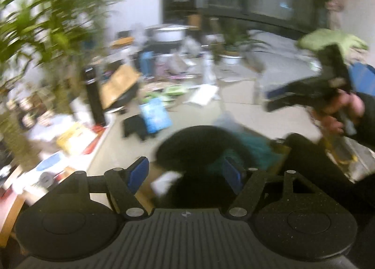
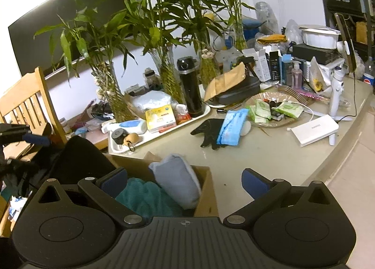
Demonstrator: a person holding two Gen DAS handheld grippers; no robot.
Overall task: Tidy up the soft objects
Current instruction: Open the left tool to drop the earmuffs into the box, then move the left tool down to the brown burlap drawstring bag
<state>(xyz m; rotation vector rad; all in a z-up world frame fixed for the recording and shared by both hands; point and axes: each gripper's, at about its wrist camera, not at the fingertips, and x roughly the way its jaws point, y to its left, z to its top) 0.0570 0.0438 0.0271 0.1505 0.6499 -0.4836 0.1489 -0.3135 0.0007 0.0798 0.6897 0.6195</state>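
My left claw (image 1: 185, 172) stands released, its blue pads apart with nothing pressed between them; the view is blurred, but below it I make out a black garment (image 1: 199, 147) draped over the cardboard box (image 1: 279, 151), with a teal cloth (image 1: 255, 149) beside it. My right claw (image 2: 185, 182) is likewise released and empty, hovering over the same box (image 2: 206, 189); from there I see the teal cloth (image 2: 150, 196) and a grey-blue cushion (image 2: 178, 182) already inside, the cushion leaning toward the box's right wall, and the black garment (image 2: 79, 158) hanging over the left edge rather than sitting in.

I judge the step in hand to be the end of a drop: the garment is at the box but not tucked in; the left claw seems free to leave it. Soft things remain out on the desk (image 2: 269, 158): a black glove (image 2: 208, 133) lies flat beyond the box, with a blue packet (image 2: 232, 128) resting across its right side; in the left view something green (image 1: 332, 40) shows past the right claw, though I cannot tell whether it is held or merely behind.

The next move, as I read it, calls either for pushing the garment down into the box or for reaching the right claw forward to the glove; the packet overlaps it, so I would pinch at the bare fingers on the left and lift slowly, lest the packet slide off toward the plate (image 2: 283, 121).
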